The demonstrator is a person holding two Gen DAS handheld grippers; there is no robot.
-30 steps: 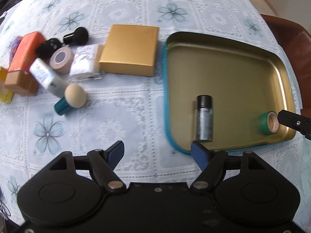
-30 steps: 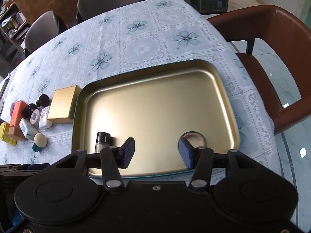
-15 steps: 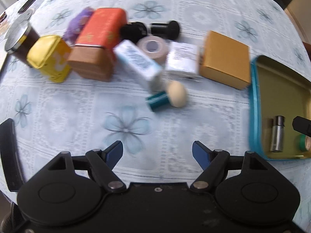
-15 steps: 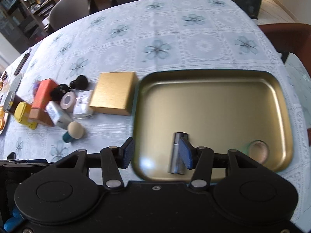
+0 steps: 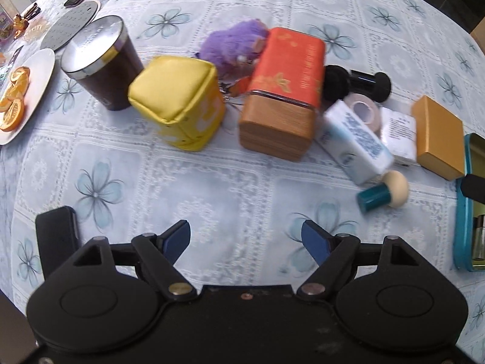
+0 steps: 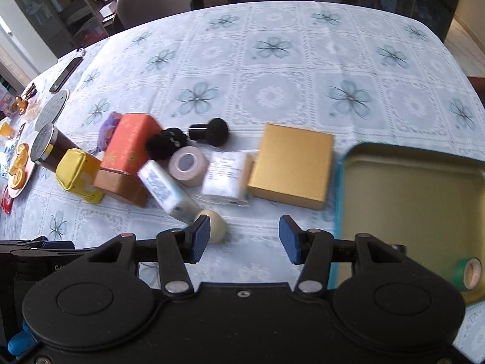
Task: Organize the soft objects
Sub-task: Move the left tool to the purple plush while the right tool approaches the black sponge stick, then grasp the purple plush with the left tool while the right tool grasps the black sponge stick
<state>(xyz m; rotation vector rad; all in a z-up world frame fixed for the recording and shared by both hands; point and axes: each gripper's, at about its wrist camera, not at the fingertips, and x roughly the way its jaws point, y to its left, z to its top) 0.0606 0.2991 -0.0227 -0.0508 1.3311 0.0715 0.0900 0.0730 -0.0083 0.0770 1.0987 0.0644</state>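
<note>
A yellow soft cube lies left of an orange tin, with a purple plush toy behind them. A cream sponge with a teal handle lies nearer the gold tray. My left gripper is open and empty above bare cloth in front of the pile. My right gripper is open and empty, its left pad just in front of the cream sponge. The yellow cube and the tray also show in the right wrist view.
A gold box, white packet, beige tape roll, blue-white tube and black brushes crowd the pile. A dark cup and a plate of orange slices stand left. A green tape roll lies in the tray.
Both grippers have swung left, away from the tray toward the pile of objects. Both stay open and empty.
</note>
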